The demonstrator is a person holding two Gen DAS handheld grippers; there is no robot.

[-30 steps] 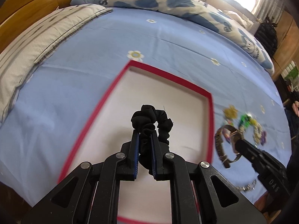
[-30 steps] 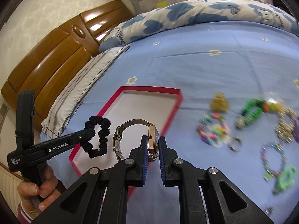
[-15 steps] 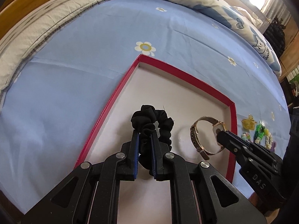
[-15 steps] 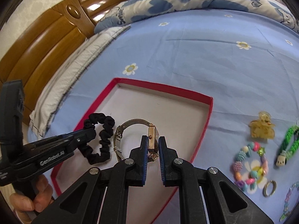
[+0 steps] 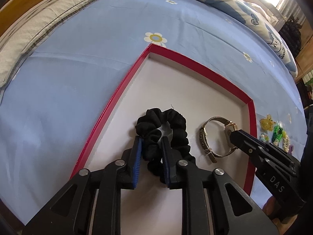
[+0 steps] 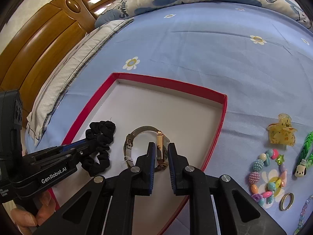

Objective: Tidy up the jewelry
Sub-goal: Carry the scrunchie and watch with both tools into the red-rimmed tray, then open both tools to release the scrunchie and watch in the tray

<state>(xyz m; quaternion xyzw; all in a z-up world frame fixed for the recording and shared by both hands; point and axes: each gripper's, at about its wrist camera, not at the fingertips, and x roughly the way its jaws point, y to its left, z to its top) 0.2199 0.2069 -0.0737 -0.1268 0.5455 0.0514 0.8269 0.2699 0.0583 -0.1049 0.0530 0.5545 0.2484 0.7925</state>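
Both grippers have just let go inside the shallow red-walled cardboard tray with white floor [image 6: 223,109].

Left gripper [image 5: 150,146]: half a second ago it was clamped on the black fabric scrunchie [image 5: 166,129]; fingers now apart, scrunchie lying on the tray floor at near left, loosely between them.

Right gripper [image 6: 162,152]: fingers have also parted around the gold-cased watch with metal mesh band [image 6: 144,146], which sits on the floor just right of the scrunchie, not touching it.

Judgement: two items delivered. Yellow claw hair clip [image 6: 281,132], pastel bead bracelet [image 6: 268,176], green braided strap [image 6: 306,148] and plain metal ring [image 6: 286,201] wait on the blue sheet to the tray's right.
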